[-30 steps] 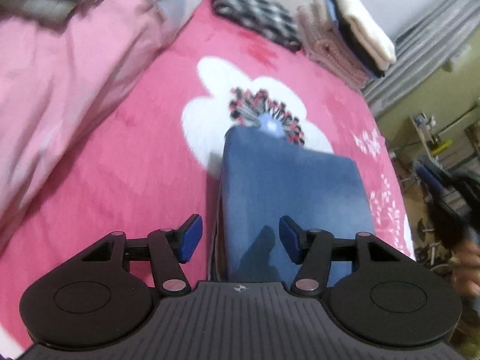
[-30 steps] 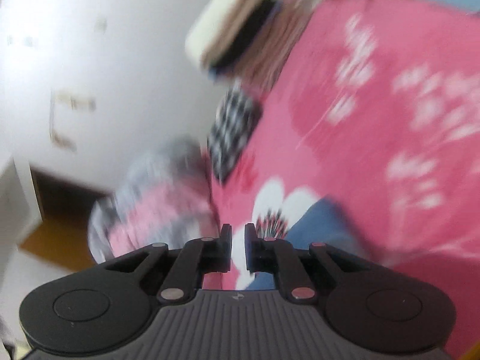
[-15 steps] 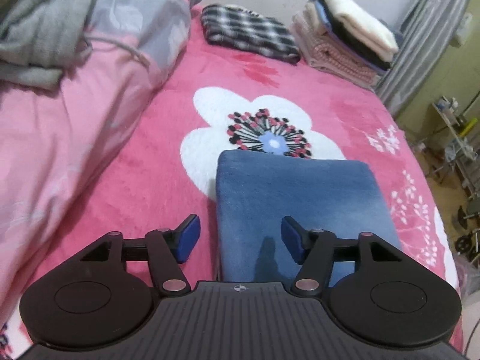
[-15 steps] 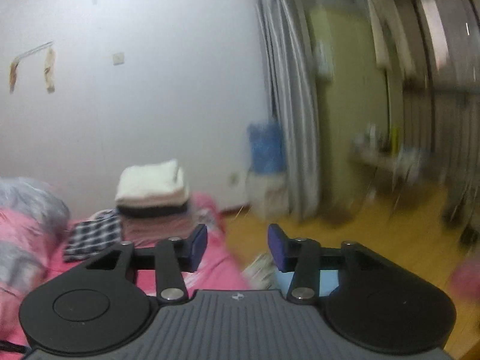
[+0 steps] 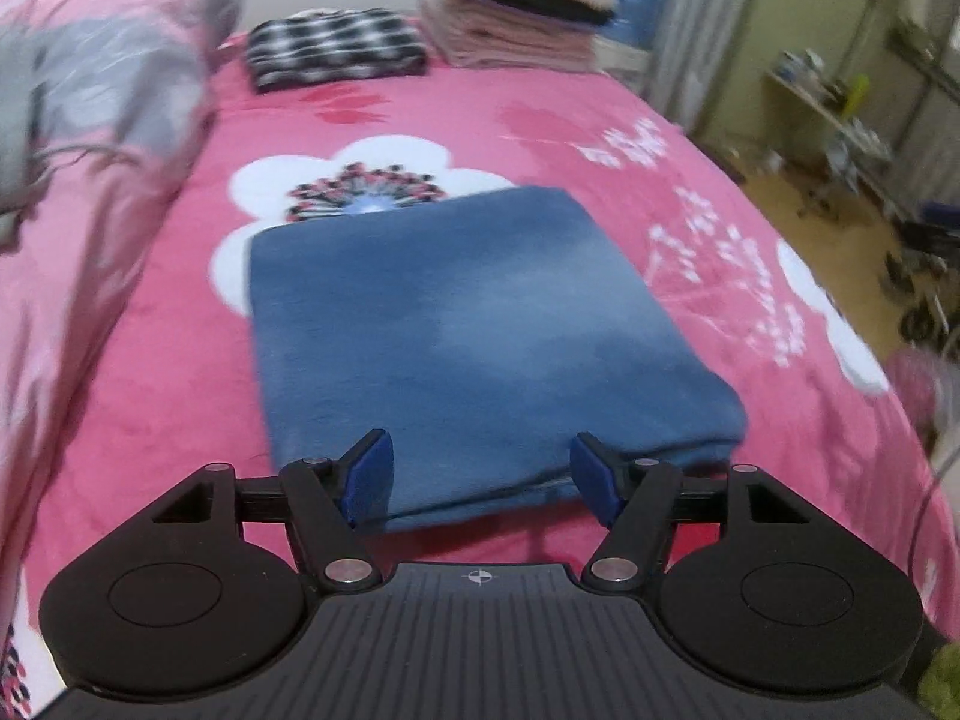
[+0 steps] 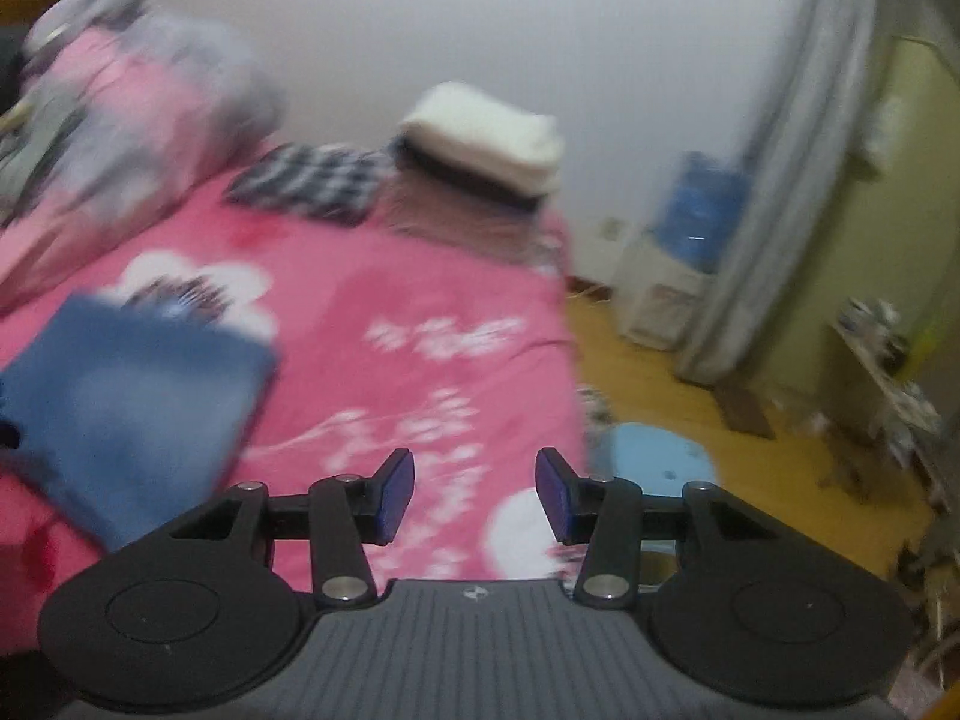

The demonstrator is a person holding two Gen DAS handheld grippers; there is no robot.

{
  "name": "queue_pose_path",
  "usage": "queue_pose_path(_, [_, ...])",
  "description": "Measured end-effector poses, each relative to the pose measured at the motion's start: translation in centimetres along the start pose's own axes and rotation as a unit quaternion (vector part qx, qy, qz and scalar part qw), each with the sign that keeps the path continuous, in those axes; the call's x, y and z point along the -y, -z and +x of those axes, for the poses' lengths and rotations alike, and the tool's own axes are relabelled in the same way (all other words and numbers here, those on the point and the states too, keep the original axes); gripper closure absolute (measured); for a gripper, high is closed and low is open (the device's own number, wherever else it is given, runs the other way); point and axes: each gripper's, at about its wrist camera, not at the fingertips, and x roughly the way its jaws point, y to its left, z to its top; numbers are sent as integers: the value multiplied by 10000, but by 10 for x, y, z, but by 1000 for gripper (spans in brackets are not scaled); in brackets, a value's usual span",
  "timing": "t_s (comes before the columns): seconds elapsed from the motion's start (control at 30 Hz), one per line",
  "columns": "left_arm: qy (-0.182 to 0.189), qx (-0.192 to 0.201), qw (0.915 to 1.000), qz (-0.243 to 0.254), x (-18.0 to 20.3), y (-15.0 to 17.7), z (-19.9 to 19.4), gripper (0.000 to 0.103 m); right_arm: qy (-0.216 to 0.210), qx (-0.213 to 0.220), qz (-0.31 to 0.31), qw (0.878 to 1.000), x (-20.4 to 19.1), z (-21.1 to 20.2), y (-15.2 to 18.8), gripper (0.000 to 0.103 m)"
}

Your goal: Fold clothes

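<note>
Folded blue fleece garment (image 5: 474, 324) now lies free on the pink flowered bedspread (image 5: 600, 138); left gripper (image 5: 480, 474) and right gripper (image 6: 474, 492), pinched shut a second ago, both stand spread and empty, so this fold looks finished.

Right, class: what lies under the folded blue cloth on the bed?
Under the folded blue fleece cloth lies the pink flowered bedspread; a white flower print pokes out at the far edge. The rest beneath is covered.

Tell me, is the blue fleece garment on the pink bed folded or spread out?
Folded. The blue fleece garment lies as a neat rectangle on the pink flowered bedcover, with stacked layers showing at its near edge.
</note>
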Motion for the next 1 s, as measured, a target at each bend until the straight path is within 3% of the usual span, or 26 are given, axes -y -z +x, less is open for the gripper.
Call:
queue_pose_path(0.1, [-14, 30, 9997, 238, 12, 1, 4, 37, -223, 185, 113, 9995, -25, 8, -1, 55])
queue_pose_path(0.23, [26, 46, 9997, 239, 15, 0, 9, 37, -527, 689, 924, 9919, -25, 8, -6, 55])
queue_pose_path(0.43, [7, 43, 9999, 109, 10, 0, 10, 37, -1117, 1381, 2094, 9616, -5, 4, -12, 54])
queue_pose_path(0.6, [-29, 34, 9999, -91, 1, 1, 9, 37, -1558, 1817, 2352, 9420, 0, 1, -24, 53])
queue_pose_path(0.73, [-53, 45, 9998, -178, -2, 2, 8, 37, -2049, 1616, 2378, 9356, 2, 6, -30, 50])
queue_pose_path(0.87, [-43, 68, 9998, -197, -3, 3, 7, 37, -2651, 1037, 2491, 9257, 8, 15, -26, 49])
queue_pose_path(1.0, [-27, 68, 9998, -203, -3, 4, 6, 37, -3030, 415, 2247, 9252, 6, 17, -15, 49])
